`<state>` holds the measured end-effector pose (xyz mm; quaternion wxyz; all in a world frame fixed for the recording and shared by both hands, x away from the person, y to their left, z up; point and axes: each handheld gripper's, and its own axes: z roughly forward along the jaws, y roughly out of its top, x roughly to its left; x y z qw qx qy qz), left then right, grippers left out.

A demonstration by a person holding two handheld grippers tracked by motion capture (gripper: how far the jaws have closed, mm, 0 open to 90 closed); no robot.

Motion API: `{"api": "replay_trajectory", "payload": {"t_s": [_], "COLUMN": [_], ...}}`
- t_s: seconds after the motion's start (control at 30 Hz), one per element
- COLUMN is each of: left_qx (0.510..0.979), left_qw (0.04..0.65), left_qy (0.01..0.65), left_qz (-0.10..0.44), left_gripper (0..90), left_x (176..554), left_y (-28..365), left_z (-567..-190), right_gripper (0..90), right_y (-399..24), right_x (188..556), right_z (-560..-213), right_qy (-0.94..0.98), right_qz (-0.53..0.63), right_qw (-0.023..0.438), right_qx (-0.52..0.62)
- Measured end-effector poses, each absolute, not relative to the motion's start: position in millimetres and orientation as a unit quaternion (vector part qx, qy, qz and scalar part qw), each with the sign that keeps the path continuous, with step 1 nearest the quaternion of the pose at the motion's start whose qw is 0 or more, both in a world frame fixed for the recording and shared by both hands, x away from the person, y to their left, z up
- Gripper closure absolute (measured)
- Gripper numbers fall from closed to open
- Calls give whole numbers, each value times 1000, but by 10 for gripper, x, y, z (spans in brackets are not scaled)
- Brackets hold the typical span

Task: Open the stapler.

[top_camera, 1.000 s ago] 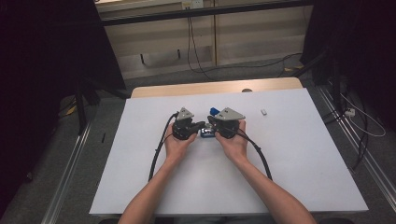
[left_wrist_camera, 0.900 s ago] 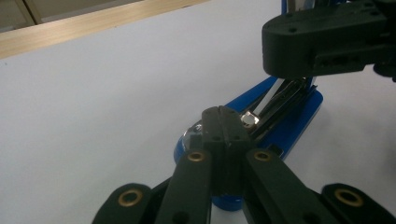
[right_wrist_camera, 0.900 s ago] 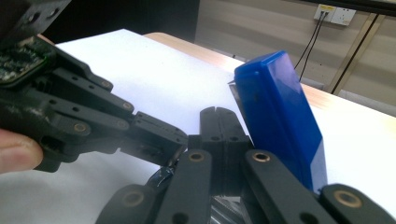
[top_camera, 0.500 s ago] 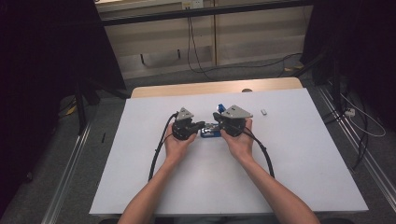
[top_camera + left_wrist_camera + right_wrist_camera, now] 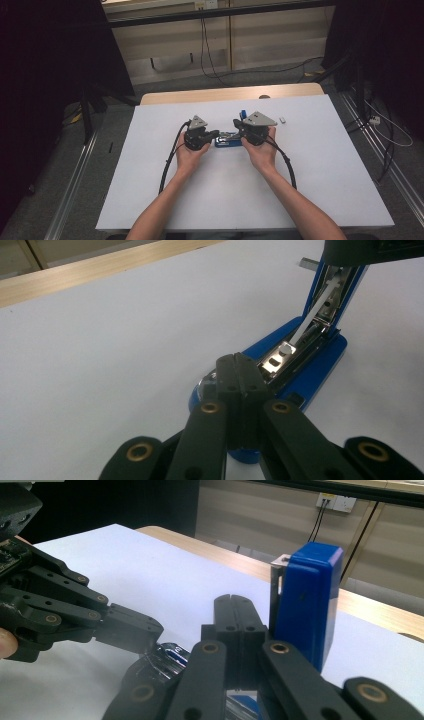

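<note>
A blue stapler (image 5: 226,141) lies open on the white table between both hands. Its chrome staple channel (image 5: 295,352) is bare and its blue lid (image 5: 306,605) is swung up, standing nearly upright. My left gripper (image 5: 216,134) points right and is shut, nothing between its jaws. Its tips (image 5: 238,361) rest on the stapler's front end. My right gripper (image 5: 236,123) points left and is also shut and empty. In the right gripper view its tips (image 5: 234,602) sit just left of the raised lid (image 5: 243,115). The left gripper (image 5: 150,630) faces it from the left, over the chrome part (image 5: 167,657).
A small grey staple strip (image 5: 282,120) lies on the table right of the right hand. The white table top (image 5: 150,200) ends in a wooden strip (image 5: 200,95) at the far edge. Black cables (image 5: 167,167) trail from both grippers toward the near edge.
The right gripper has shifted slightly to the right, and the blue lid has swung with it. The left gripper has stayed on the stapler's front end.
</note>
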<state>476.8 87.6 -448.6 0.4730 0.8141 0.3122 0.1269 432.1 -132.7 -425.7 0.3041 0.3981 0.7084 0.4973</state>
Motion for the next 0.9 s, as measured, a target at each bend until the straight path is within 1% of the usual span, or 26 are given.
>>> {"api": "replay_trajectory", "payload": {"t_s": [0.57, 0.9], "left_qx": [815, 816], "left_qw": [471, 471], "left_qy": [310, 309], "left_qz": [132, 132], "left_gripper": [900, 900], "left_x": [4761, 4760], "left_y": [878, 881], "left_z": [-4484, -4487], "right_gripper": [900, 900], "right_y": [-1463, -1683], "right_x": [4296, 4266], "right_z": [-4223, -4241], "right_qy": [702, 692], "right_qz": [497, 491], "right_qw": [312, 320], "right_qx": [404, 421]}}
